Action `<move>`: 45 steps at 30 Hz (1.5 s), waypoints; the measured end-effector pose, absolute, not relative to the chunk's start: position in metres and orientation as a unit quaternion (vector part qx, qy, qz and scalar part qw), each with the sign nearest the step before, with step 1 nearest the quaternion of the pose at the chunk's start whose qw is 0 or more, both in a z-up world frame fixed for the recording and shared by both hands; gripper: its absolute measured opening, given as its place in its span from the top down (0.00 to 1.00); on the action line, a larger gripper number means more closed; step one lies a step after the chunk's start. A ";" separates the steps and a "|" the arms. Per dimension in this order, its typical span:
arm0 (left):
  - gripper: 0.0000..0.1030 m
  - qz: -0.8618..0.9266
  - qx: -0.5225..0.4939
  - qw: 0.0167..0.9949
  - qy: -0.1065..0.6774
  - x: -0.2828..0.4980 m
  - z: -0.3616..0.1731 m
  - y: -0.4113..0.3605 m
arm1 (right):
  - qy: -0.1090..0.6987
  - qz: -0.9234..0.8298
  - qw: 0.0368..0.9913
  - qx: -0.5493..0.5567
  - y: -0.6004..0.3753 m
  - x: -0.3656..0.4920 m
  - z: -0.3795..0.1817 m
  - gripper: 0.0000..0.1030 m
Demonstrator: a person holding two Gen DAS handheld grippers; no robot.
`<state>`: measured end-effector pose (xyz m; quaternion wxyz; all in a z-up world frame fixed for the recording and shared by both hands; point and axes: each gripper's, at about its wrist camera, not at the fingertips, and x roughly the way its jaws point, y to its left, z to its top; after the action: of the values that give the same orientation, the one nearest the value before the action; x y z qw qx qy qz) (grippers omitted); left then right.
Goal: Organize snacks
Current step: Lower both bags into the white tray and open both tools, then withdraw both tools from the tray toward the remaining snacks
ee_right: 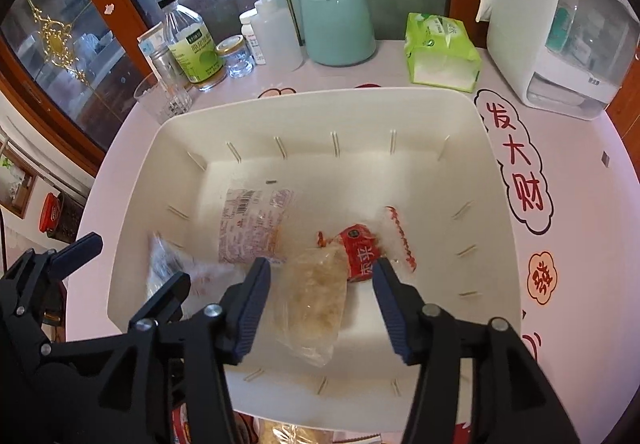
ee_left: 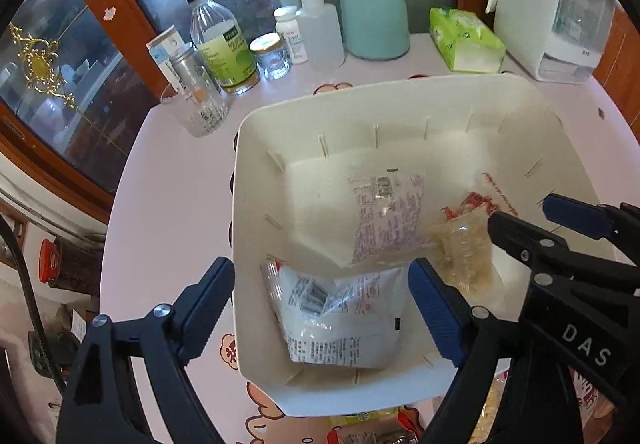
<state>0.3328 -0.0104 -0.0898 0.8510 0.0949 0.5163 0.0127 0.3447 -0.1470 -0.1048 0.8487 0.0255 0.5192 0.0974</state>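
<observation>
L gripper (ee_left: 320,312) open, R gripper (ee_right: 320,308) open, 3 snack packs in white bin (ee_right: 496,236)

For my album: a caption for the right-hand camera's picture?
Open right gripper above a clear snack packet in the white bin.

You've got a smooth, matt cream plastic bin (ee_right: 496,180) in front of you, and the snack packets (ee_right: 310,308) in it are thin, crinkly, glossy clear film. Your gripper fingers (ee_right: 251,308) look like matt black plastic with ribbed blue pads and shiny metal rivets. Behind, there's a cut-glass tumbler (ee_left: 199,109), a glazed teal jar (ee_left: 375,22) under a polished wooden lid, and a glossy tablecloth (ee_right: 580,180).
</observation>
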 end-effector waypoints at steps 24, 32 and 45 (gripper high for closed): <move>0.15 0.004 0.071 0.885 0.460 0.259 -0.036 0.000 | 0.479 0.110 0.868 0.065 -0.159 0.273 -0.054 0.46; 0.15 -0.002 0.047 0.896 0.442 0.219 -0.016 0.020 | 0.461 0.110 0.877 0.077 -0.164 0.234 -0.036 0.46; 0.15 -0.021 0.023 0.912 0.409 0.143 0.013 0.041 | 0.410 0.118 0.901 0.083 -0.172 0.146 -0.002 0.46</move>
<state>0.1432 0.0413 0.0128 0.9120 0.0229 0.4089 -0.0213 0.1456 -0.1721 -0.0023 0.9007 0.0831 0.4097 0.1184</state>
